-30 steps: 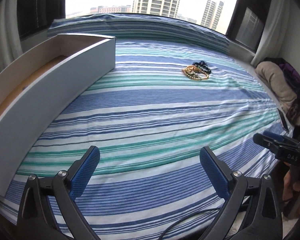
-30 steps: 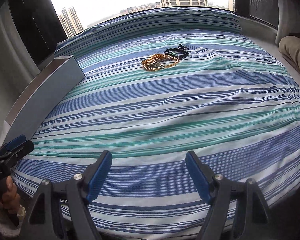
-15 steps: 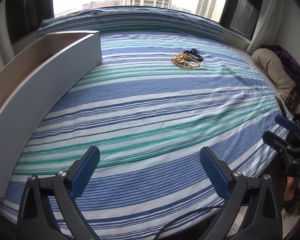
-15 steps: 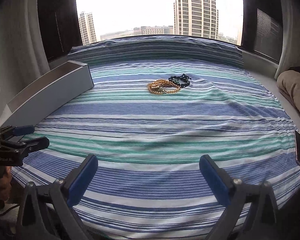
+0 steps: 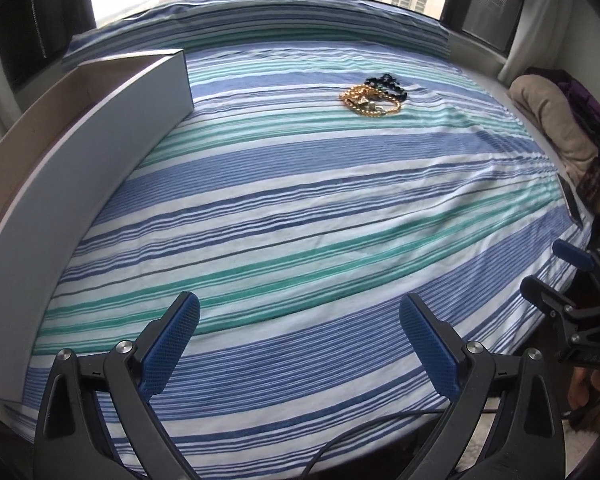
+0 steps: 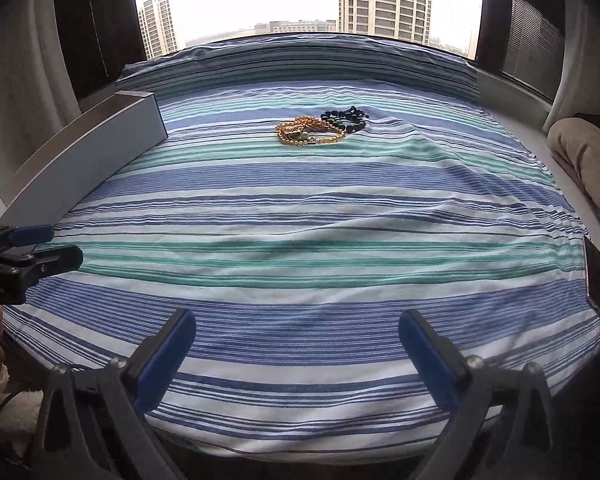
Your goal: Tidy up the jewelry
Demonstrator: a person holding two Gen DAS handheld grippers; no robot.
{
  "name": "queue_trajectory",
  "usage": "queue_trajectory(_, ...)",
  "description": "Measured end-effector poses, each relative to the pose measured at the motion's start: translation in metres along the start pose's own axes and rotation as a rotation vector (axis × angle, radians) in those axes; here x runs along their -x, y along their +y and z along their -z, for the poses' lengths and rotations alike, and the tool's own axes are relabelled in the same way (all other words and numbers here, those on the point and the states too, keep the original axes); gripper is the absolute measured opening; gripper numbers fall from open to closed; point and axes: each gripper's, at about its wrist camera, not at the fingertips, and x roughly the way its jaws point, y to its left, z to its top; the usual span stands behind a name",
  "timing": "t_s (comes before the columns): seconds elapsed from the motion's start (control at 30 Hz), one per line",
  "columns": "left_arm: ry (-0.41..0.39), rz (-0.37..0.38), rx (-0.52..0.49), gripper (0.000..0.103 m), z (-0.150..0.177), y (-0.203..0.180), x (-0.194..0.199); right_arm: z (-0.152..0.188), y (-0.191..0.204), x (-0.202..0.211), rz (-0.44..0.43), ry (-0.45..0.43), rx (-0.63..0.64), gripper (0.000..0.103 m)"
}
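Both tools hang over the near edge of the bed (image 5: 300,208), and each one is spread wide with nothing between its blue pads. The left hand-held gripper (image 5: 300,344) sits at the near left; the right hand-held gripper (image 6: 298,350) sits at the near right, and each shows at the side of the other's view, well apart. Far up the striped sheet lies the jewelry: a heap of gold bead strands (image 5: 370,101) with a dark bead bracelet (image 5: 386,82) touching it on the far right side. In the right wrist view the gold bead strands (image 6: 310,133) and the dark bead bracelet (image 6: 346,118) lie just ahead of centre, a long stretch of bare sheet between them and the pads. Along the bed's left edge runs a long open box (image 5: 100,152), grey outside, its near wall upright, its far end short of the jewelry and off to its left. On the right edge a dark phone (image 6: 594,276) lies flat near the mattress border, with a beige blanket (image 5: 552,120) bundled beyond it off the bed. The middle of the sheet is wrinkled.
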Motion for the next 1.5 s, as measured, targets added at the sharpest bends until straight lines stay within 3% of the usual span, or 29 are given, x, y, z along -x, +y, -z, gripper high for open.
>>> queue_trajectory(0.23,-0.026,0.009,0.014,0.1,-0.017,0.0,0.002,-0.008,-0.004,0.001,0.01,-0.035,0.011,0.103)
queue_trajectory(0.5,0.032,0.012,-0.013,0.1,-0.052,-0.005,-0.028,-0.007,-0.005,0.001,-0.009,-0.048,0.018,0.103)
queue_trajectory(0.67,0.061,0.039,-0.059,0.1,-0.092,-0.017,-0.052,-0.002,-0.016,-0.002,-0.006,-0.03,-0.018,0.103)
queue_trajectory(0.77,0.068,0.095,-0.105,0.1,-0.118,-0.032,-0.067,0.001,-0.022,-0.004,-0.021,-0.017,-0.039,0.103)
queue_trajectory(0.97,0.024,0.081,-0.161,0.097,-0.192,-0.062,-0.115,0.006,-0.033,-0.002,-0.042,-0.021,-0.067,0.103)
queue_trajectory(1.03,0.03,0.068,-0.157,0.084,-0.216,-0.069,-0.136,0.007,-0.038,0.0,-0.048,-0.023,-0.081,0.103)
queue_trajectory(1.17,0.058,0.066,-0.155,0.075,-0.251,-0.085,-0.177,0.013,-0.047,0.004,-0.053,-0.028,-0.101,0.103)
queue_trajectory(1.23,0.054,0.044,-0.172,0.067,-0.259,-0.093,-0.193,0.016,-0.052,0.004,-0.056,-0.025,-0.115,0.103)
queue_trajectory(1.4,0.074,0.008,-0.257,0.063,-0.259,-0.112,-0.227,0.024,-0.068,0.0,-0.059,-0.003,-0.153,0.103)
queue_trajectory(1.47,0.082,0.005,-0.292,0.038,-0.255,-0.115,-0.233,0.026,-0.073,-0.003,-0.064,0.006,-0.167,0.103)
queue_trajectory(1.5,0.094,0.021,-0.29,0.012,-0.253,-0.112,-0.235,0.026,-0.075,-0.004,-0.066,0.008,-0.172,0.103)
